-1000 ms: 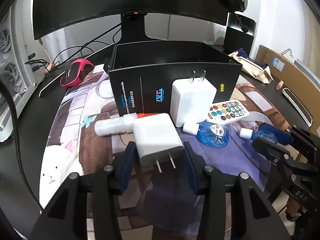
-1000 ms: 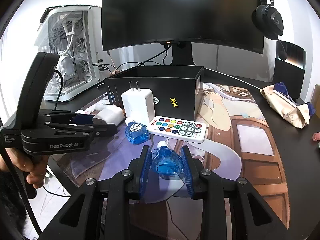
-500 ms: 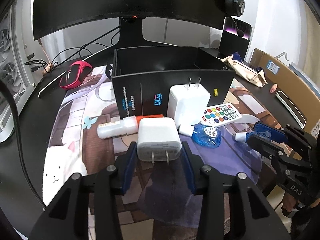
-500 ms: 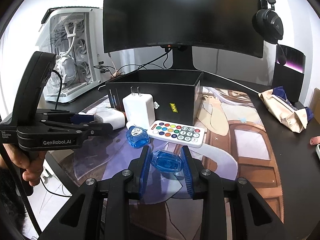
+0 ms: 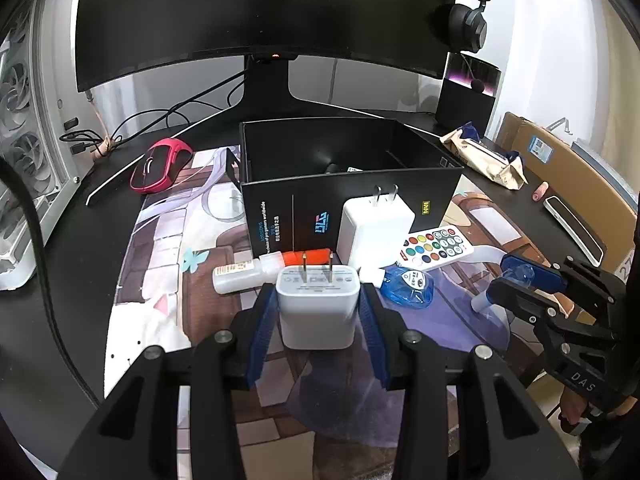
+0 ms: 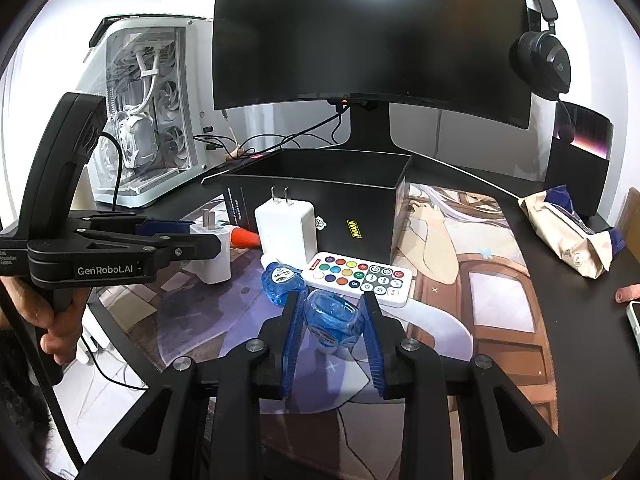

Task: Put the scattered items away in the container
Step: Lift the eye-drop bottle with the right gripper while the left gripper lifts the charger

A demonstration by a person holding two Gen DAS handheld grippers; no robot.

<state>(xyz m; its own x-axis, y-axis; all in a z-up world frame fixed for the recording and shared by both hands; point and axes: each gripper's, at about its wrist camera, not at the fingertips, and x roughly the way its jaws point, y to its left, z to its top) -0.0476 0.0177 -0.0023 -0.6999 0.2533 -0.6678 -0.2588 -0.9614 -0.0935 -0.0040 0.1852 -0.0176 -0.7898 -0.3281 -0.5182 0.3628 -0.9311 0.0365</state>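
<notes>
A white charger (image 5: 316,312) is pinched between the blue pads of the left claw (image 5: 316,316), its prongs pointing up, clear of the printed mat (image 5: 160,248) on the counter (image 5: 60,264); the jaws have just been closing on it. A blue bottle (image 6: 330,316) is gripped by the right claw (image 6: 331,320), pressed tight on it. The black box (image 5: 344,160) stands open just behind. A second charger (image 5: 374,232), a colour-button remote (image 5: 434,246), another blue bottle (image 5: 408,286) and an orange-capped tube (image 5: 256,272) are seen lying before the box.
</notes>
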